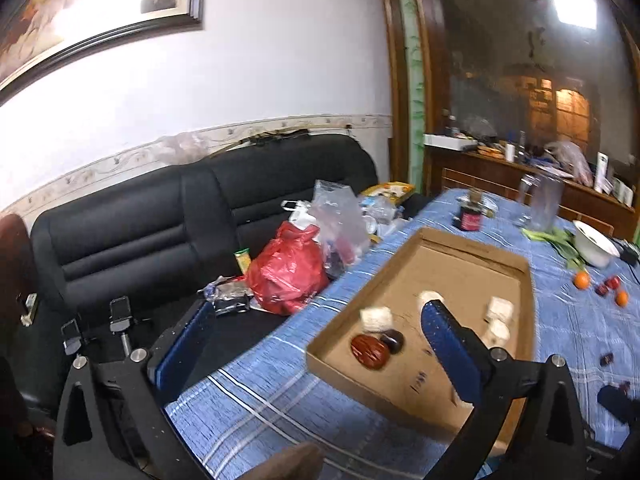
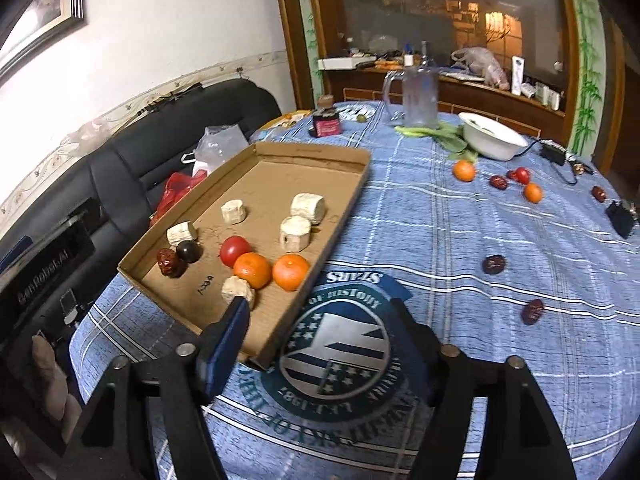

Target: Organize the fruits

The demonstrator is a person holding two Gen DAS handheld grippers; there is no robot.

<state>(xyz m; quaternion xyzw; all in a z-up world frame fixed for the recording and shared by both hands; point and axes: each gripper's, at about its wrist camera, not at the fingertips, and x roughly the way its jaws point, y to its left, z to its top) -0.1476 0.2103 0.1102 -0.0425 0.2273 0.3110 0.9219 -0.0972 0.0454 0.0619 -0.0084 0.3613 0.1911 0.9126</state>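
Covering the table is a blue plaid tablecloth (image 2: 460, 240) with a round printed emblem (image 2: 336, 352) near its front edge, and beside the table stands a black sofa (image 1: 160, 216) strewn with a red plastic bag (image 1: 288, 276) and clear bags. On the cloth lies a shallow cardboard tray (image 2: 344, 200), set at an angle with one corner toward the right wrist camera. Inside it sit five pale cork-like blocks (image 2: 307, 208), two mandarins (image 2: 291, 271) touching side by side, a red tomato (image 2: 234, 250) just behind them, a dark round fruit (image 2: 188, 250) and a wrinkled red date (image 2: 170, 262) close together near the tray's left wall. Well apart on the cloth to the right lie more loose fruit: two mandarins (image 2: 464, 170), a small red tomato (image 2: 521, 175) and several dates (image 2: 494, 264). Farther back are a white bowl (image 2: 492, 141) resting against green leaves (image 2: 444, 136), a clear plastic jug (image 2: 418, 96) and a dark jar (image 2: 326, 122). The left gripper (image 1: 316, 344) has its jaws spread wide, nothing between them, one finger over the tray and the other off the table's edge. The right gripper (image 2: 320, 340) is also released and empty, above the tray's near corner; its right finger is blurred, so its outline is uncertain.
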